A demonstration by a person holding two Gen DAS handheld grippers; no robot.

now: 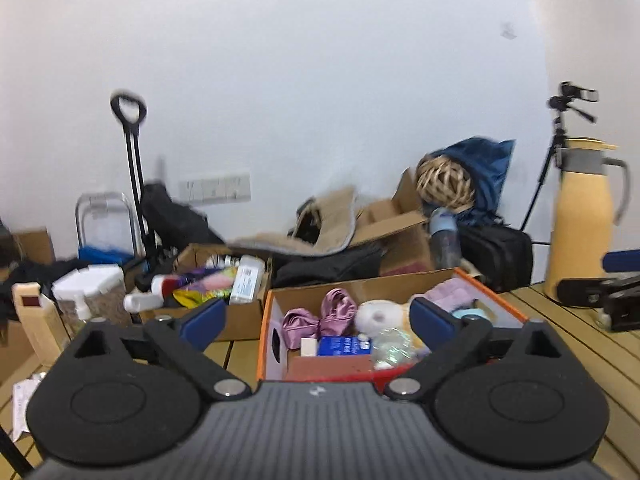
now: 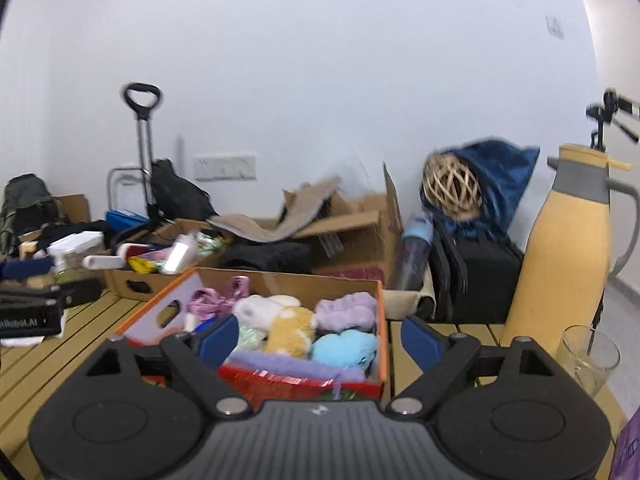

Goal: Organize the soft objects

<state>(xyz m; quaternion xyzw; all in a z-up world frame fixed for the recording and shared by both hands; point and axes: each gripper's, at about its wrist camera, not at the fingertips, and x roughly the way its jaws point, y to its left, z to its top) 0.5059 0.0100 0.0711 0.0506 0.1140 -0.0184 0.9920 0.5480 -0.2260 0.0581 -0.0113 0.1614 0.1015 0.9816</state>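
An orange-rimmed cardboard box (image 1: 494,300) (image 2: 382,320) on the slatted wooden table holds soft things: a pink satin scrunchie (image 1: 320,316), a white and yellow plush (image 1: 380,314) (image 2: 286,320), a lilac fluffy piece (image 2: 346,312), a light blue fluffy piece (image 2: 344,346) and a purple cloth (image 2: 288,364). My left gripper (image 1: 316,318) is open and empty, above the box's near edge. My right gripper (image 2: 320,336) is open and empty, just in front of the box. The left gripper also shows in the right wrist view (image 2: 32,304), far left.
A second cardboard box (image 1: 240,320) (image 2: 132,280) with bottles and packets stands left of the first. A tall yellow thermos jug (image 1: 580,220) (image 2: 568,248) and a glass (image 2: 588,356) stand at the right. Bags, boxes, a trolley and a tripod crowd the wall behind.
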